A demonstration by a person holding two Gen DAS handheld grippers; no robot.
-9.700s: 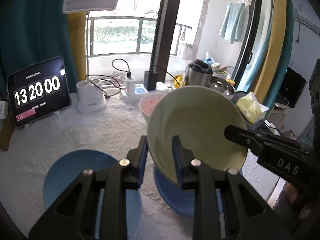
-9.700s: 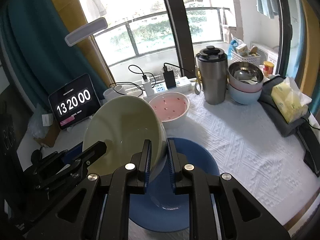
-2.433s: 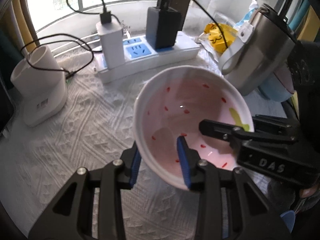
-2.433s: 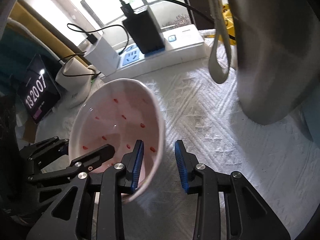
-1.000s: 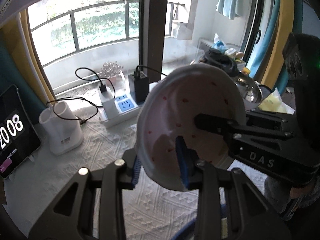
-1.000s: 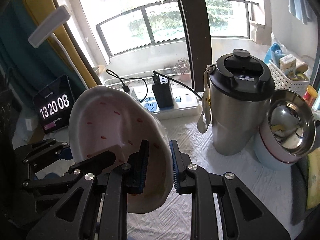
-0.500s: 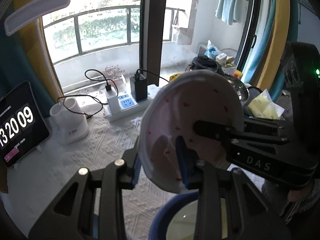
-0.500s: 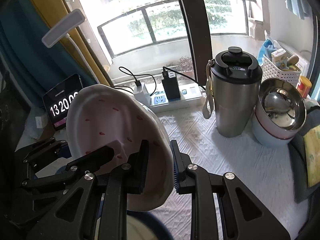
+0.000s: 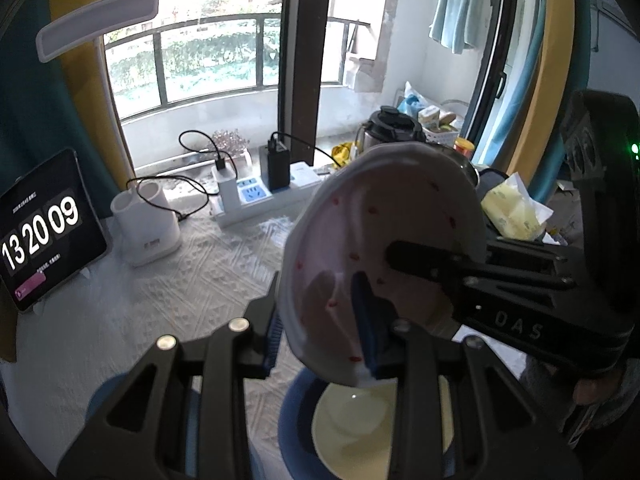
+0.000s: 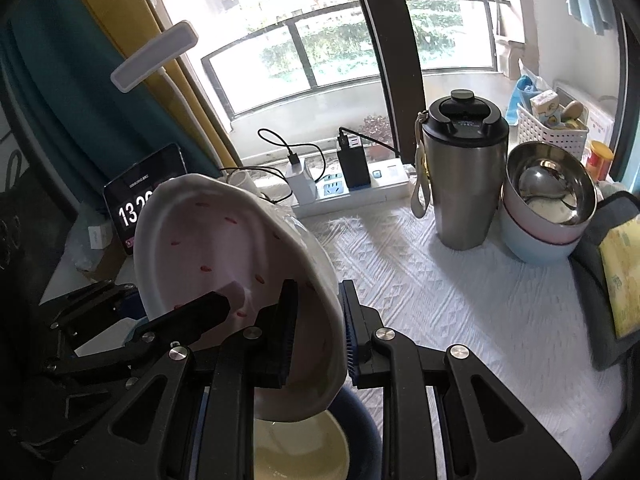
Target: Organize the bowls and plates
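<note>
Left wrist view: both grippers, left gripper (image 9: 316, 316) and right gripper (image 10: 318, 330), pinch the pink bowl (image 9: 384, 248) by its rim, up in the air. At 6 o'clock below it, the yellow bowl (image 9: 360, 428) already sits in the blue plate (image 9: 296, 432). Stacking the pink one looks next

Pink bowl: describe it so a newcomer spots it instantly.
Above the white tablecloth, over the blue plate holding a pale yellow bowl, both tools grip a tilted bowl's rim. That pink bowl alone has red flecks inside.
</note>
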